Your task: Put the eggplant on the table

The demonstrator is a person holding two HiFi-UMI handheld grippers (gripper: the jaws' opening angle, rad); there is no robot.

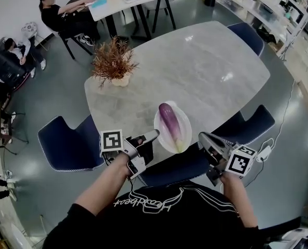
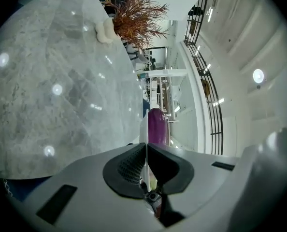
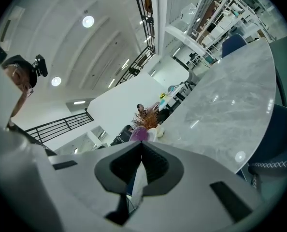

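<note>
A purple eggplant (image 1: 169,121) lies on a white plate (image 1: 184,119) at the near edge of the grey marble table (image 1: 195,71). My left gripper (image 1: 155,134) is at the plate's left rim. My right gripper (image 1: 200,135) is at its right rim. In the left gripper view the jaws (image 2: 146,151) are shut on the thin white rim, with the eggplant (image 2: 156,127) just beyond. In the right gripper view the jaws (image 3: 142,146) are shut with white rim showing between them, and the eggplant (image 3: 138,133) peeks over them.
A dried plant in a pale pot (image 1: 112,61) stands at the table's far left. Blue chairs sit at the near left (image 1: 66,144), near right (image 1: 252,123) and far right (image 1: 247,35). People sit at another table (image 1: 66,14) in the back left.
</note>
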